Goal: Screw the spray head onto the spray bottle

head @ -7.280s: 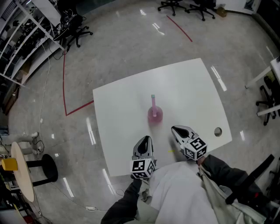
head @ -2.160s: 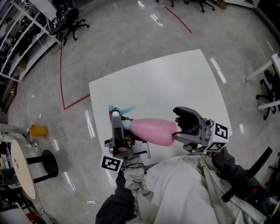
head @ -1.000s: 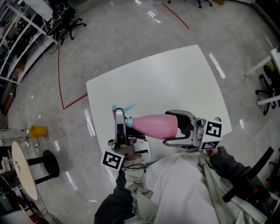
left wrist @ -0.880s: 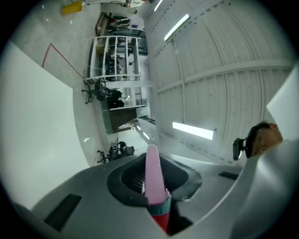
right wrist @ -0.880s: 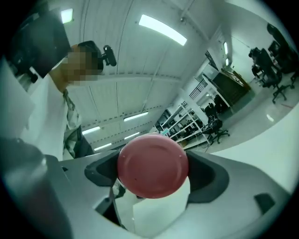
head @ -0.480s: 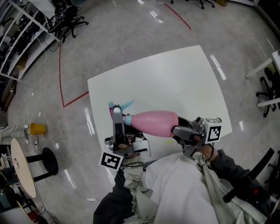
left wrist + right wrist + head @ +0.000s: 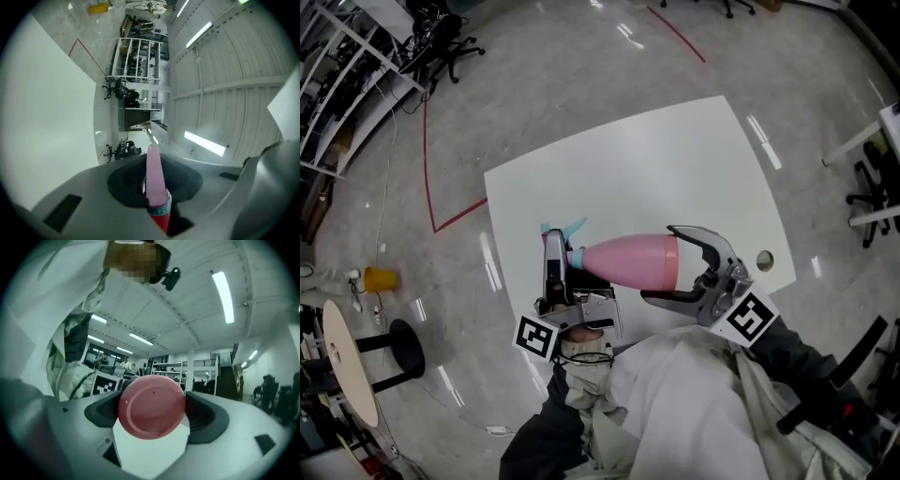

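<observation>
The left tongs (image 7: 552,246) hide most of the spray head (image 7: 571,228).

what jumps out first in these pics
A pink spray bottle is held sideways in the air over the white table, in the middle of the head view. The left tool clamps the spray head at one end. The right tool has its jaws spread around the bottle's round base, which faces straight into the right gripper view.
</observation>
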Action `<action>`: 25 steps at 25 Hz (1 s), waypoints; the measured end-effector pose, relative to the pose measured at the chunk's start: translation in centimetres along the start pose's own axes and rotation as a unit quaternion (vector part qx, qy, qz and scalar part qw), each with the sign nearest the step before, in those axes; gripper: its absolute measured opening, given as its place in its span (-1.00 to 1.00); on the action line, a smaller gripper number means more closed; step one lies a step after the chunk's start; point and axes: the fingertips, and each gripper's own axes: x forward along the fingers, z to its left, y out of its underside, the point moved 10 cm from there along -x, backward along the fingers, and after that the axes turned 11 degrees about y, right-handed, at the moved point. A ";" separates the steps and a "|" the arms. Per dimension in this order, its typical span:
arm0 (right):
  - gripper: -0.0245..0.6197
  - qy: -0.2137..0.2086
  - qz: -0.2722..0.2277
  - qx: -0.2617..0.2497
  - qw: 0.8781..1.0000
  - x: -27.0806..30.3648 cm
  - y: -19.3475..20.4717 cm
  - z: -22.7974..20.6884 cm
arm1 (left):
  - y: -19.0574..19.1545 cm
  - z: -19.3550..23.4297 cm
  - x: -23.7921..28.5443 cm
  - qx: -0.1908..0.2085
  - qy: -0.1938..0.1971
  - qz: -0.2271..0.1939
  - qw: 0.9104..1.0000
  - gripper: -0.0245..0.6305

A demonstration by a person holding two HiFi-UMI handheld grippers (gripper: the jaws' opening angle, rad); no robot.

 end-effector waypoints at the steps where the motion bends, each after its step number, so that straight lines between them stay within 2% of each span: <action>1: 0.34 -0.007 0.007 0.063 0.998 0.1 0.2 -0.6 | 0.1 -0.4 0.1 0.020 0.023 0.008 1.000 -0.70; 2: 0.34 -0.018 0.010 0.135 0.991 0.3 0.5 -1.4 | 0.1 -0.9 0.3 0.050 0.050 0.020 0.997 -0.70; 3: 0.34 -0.035 0.017 0.215 0.976 0.7 1.0 -2.1 | 0.0 -1.5 0.6 0.087 0.079 0.036 0.992 -0.70; 4: 0.34 -0.060 0.034 0.304 0.950 1.1 1.8 -2.6 | -0.1 -2.1 0.8 0.124 0.106 0.054 0.985 -0.70; 5: 0.34 -0.089 0.058 0.394 0.913 1.4 2.9 -2.8 | -0.1 -2.6 1.1 0.153 0.130 0.072 0.977 -0.70; 6: 0.34 -0.120 0.078 0.471 0.870 1.7 4.1 -2.8 | 0.0 -2.9 1.4 0.171 0.146 0.088 0.970 -0.69; 7: 0.34 -0.145 0.090 0.529 0.831 1.9 5.0 -2.7 | 0.2 -3.1 1.5 0.180 0.152 0.100 0.967 -0.63; 8: 0.34 -0.160 0.091 0.568 0.802 1.8 5.8 -2.6 | 0.3 -3.1 1.6 0.183 0.147 0.104 0.966 -0.59; 9: 0.34 -0.162 0.076 0.593 0.785 1.7 6.3 -2.7 | 0.3 -2.9 1.4 0.179 0.132 0.097 0.970 -0.60; 10: 0.34 -0.152 0.049 0.607 0.779 1.4 6.4 -2.9 | 0.0 -2.4 1.1 0.162 0.108 0.076 0.978 -0.63; 11: 0.34 -0.136 0.015 0.603 0.786 1.0 6.3 -3.2 | -0.4 -1.7 0.7 0.132 0.081 0.044 0.987 -0.64; 12: 0.34 -0.116 -0.016 0.576 0.809 0.6 5.9 -3.5 | -0.9 -0.9 0.2 0.093 0.056 0.007 0.994 -0.64; 13: 0.34 -0.097 -0.035 0.525 0.845 0.3 5.3 -3.7 | -1.2 -0.2 -0.2 0.055 0.035 -0.027 0.998 -0.64; 15: 0.34 -0.067 -0.036 0.376 0.923 0.0 3.8 -3.3 | -1.7 0.7 -0.7 0.000 0.006 -0.072 0.997 -0.65; 16: 0.34 -0.054 -0.027 0.295 0.954 0.1 3.0 -2.7 | -1.7 0.7 -0.7 -0.013 -0.002 -0.081 0.997 -0.65; 17: 0.34 -0.040 -0.021 0.222 0.974 0.3 2.1 -2.0 | -1.6 0.6 -0.5 -0.018 -0.005 -0.082 0.996 -0.65; 18: 0.34 -0.026 -0.019 0.166 0.986 0.6 1.4 -1.3 | -1.3 0.4 -0.3 -0.012 -0.003 -0.074 0.997 -0.65; 19: 0.34 -0.014 -0.023 0.136 0.990 0.7 0.9 -0.8 | -0.9 0.0 -0.1 0.004 0.002 -0.059 0.998 -0.65; 22: 0.34 -0.011 -0.036 0.154 0.987 0.9 0.6 -1.2 | 0.1 -1.2 0.5 0.072 0.030 -0.017 0.997 -0.66; 25: 0.34 -0.038 -0.011 0.186 0.982 1.2 1.3 -2.1 | 0.2 -2.2 0.7 0.129 0.063 0.013 0.990 -0.66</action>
